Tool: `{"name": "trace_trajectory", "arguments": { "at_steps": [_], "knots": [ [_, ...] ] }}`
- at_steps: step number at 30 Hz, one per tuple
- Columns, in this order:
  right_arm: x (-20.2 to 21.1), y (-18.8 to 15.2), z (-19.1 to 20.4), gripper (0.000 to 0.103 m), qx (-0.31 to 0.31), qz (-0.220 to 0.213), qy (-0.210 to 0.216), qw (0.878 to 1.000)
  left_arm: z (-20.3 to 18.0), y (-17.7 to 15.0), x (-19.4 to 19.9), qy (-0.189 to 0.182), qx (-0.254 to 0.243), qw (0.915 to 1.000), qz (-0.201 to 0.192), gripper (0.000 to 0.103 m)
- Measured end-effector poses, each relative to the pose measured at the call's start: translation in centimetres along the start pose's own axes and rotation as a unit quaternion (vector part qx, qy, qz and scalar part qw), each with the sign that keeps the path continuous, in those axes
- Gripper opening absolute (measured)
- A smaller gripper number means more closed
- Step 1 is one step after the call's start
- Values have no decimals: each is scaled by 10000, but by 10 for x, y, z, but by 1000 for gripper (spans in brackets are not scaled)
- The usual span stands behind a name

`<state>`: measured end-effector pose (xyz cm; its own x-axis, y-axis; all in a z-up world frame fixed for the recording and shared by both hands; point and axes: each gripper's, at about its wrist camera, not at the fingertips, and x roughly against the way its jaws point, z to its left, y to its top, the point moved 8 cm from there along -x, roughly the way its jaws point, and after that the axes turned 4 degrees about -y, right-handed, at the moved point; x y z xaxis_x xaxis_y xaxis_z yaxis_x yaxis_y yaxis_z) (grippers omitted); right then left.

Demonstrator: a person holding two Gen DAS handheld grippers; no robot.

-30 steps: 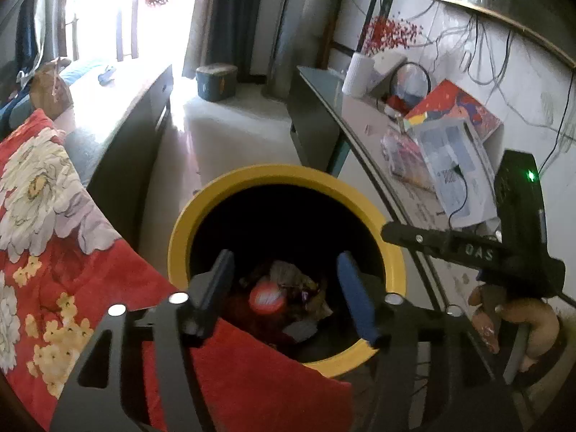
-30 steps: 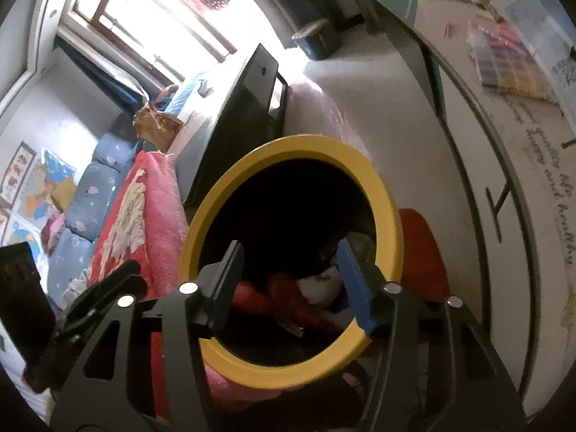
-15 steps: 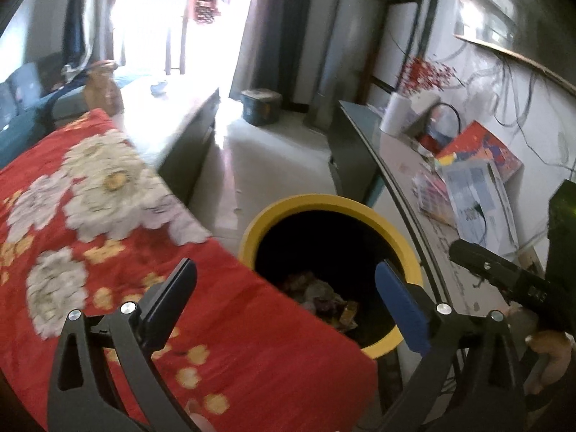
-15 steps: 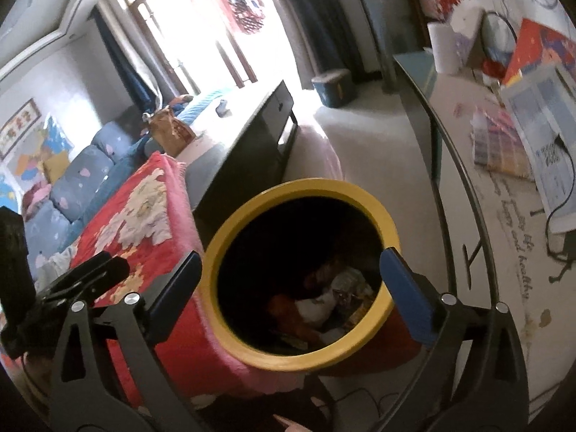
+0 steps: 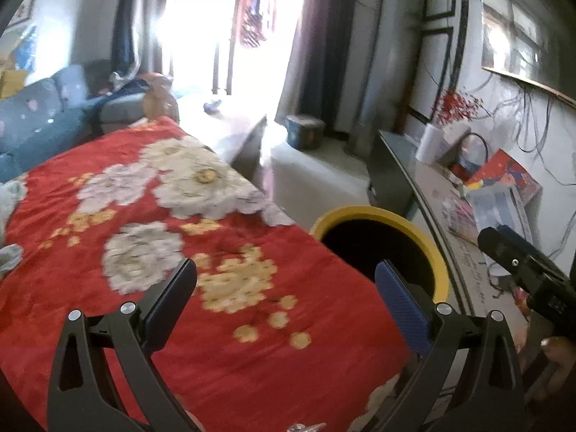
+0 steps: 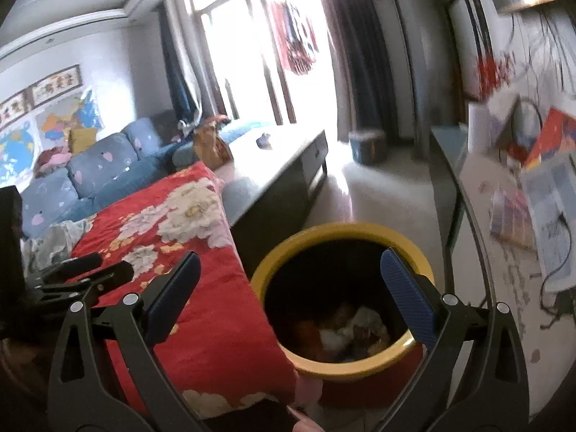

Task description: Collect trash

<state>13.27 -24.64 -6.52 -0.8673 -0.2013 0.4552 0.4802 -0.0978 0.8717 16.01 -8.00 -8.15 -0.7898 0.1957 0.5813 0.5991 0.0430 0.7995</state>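
A yellow-rimmed trash bin (image 6: 345,232) stands on the floor beside the bed; crumpled trash (image 6: 345,329) lies at its bottom. The bin also shows in the left wrist view (image 5: 381,214), partly hidden by the red blanket. My left gripper (image 5: 284,295) is open and empty, above the red floral blanket (image 5: 180,216). My right gripper (image 6: 289,288) is open and empty, above the bin's near rim. The right gripper also shows at the right edge of the left wrist view (image 5: 522,262); the left gripper's fingers (image 6: 90,270) show at the left of the right wrist view.
A long desk (image 5: 432,194) with papers, a red book (image 5: 504,176) and a paper roll runs along the right wall. A dark low cabinet (image 6: 288,176) and blue sofa (image 6: 90,169) lie beyond the bed. A small lidded container (image 6: 367,145) sits on the floor near the window.
Both grippers opened wide and pulled up and back from the bin. The left one swung left over the red blanket; trash stays in the bin.
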Motion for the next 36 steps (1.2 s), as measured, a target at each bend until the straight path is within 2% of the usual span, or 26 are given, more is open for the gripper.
{"name": "trace_trajectory", "arguments": {
  "at_steps": [5, 12, 15, 18, 22, 36],
  "knots": [
    [19, -2, 27, 92, 345, -552, 103, 9978, 17, -7, 33, 358, -72, 9985, -412, 97],
    [48, -6, 59, 92, 623, -1357, -37, 9888, 38, -18, 67, 711, 57, 9943, -796, 97],
    [59, -9, 68, 92, 702, -1598, -63, 9846, 42, -26, 79, 743, 72, 9929, -930, 97],
    [61, -7, 69, 92, 741, -1723, -102, 9822, 43, -30, 85, 755, -20, 9920, -1016, 97],
    [59, -6, 67, 92, 702, -1682, -139, 9831, 42, -32, 91, 724, -24, 9913, -1099, 97],
    [61, -9, 69, 92, 669, -1635, -169, 9841, 41, -34, 90, 718, -40, 9916, -1075, 97]
  ]
}}
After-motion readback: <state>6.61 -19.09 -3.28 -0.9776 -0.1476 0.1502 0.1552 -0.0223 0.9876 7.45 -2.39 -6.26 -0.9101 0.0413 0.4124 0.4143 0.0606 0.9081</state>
